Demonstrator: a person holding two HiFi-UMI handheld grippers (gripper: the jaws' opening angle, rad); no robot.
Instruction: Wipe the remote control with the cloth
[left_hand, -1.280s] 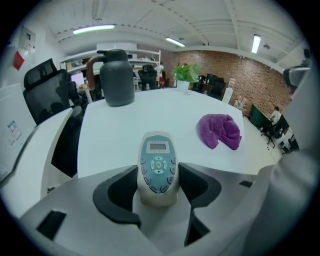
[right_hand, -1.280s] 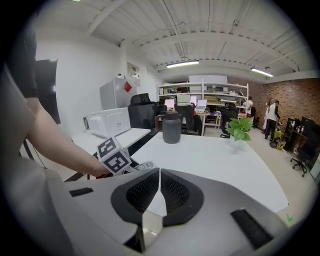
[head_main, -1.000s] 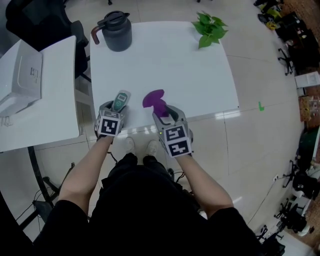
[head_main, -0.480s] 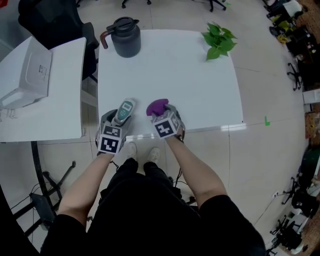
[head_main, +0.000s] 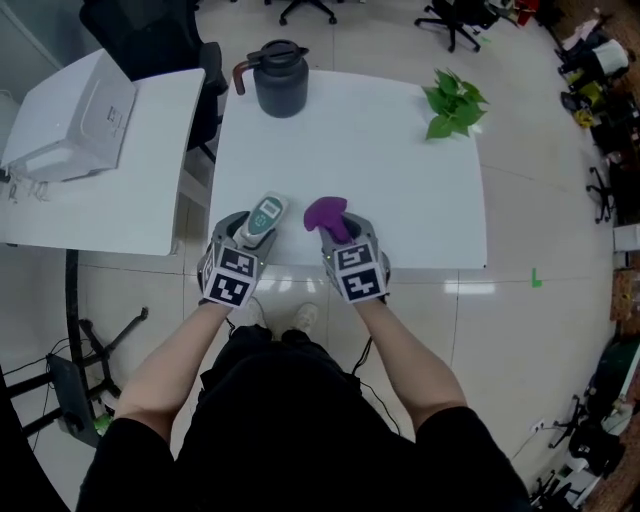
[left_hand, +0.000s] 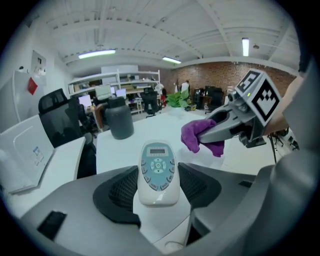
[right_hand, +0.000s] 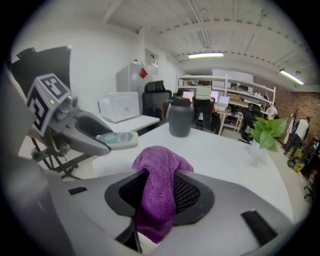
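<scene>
Head view: both grippers hover at the white surface's (head_main: 380, 150) near edge, 6 o'clock. Left gripper view: the left gripper's (left_hand: 158, 189) jaws clamp the remote control (left_hand: 158, 165) keypad-up, likely presenting it for wiping. Right gripper view: the right gripper's (right_hand: 160, 194) jaws, just closing, pinch the purple cloth (right_hand: 160, 160); remote control at 10 o'clock.

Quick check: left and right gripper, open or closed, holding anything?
Left gripper: closed on the remote control.
Right gripper: jaws have just been closing, now gripping the cloth.
</scene>
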